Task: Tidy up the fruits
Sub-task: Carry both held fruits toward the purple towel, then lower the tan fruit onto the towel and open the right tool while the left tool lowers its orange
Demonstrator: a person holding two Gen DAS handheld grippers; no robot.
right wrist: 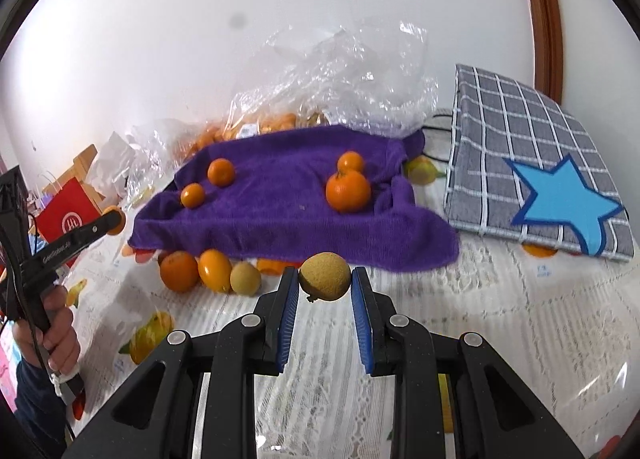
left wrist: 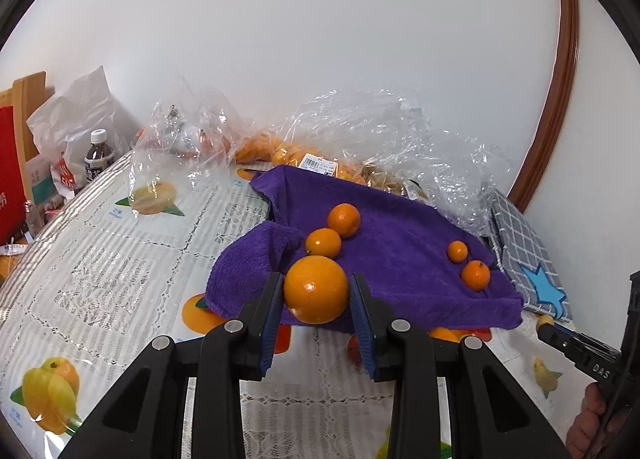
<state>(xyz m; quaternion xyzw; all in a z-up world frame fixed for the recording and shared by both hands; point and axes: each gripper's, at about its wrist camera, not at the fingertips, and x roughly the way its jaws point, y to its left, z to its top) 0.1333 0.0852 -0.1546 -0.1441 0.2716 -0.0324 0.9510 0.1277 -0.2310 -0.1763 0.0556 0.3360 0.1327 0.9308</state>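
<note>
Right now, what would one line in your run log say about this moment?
left gripper: shut on orange | right gripper: shut on tan fruit | purple towel: four oranges on it

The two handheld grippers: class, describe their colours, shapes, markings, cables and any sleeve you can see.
Each gripper, left and right, has black plastic scissor-like arms with silver rivets and flat ribbed blue pads. Handles are black pistol grips with white lettering; a thin black cable trails from the left. A dark blue sleeve shows.

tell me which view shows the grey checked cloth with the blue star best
The right wrist view: the checked cloth lies nearly whole at the right, star in full. The left wrist view catches only a narrow, foreshortened strip of it beyond the purple towel.
</note>
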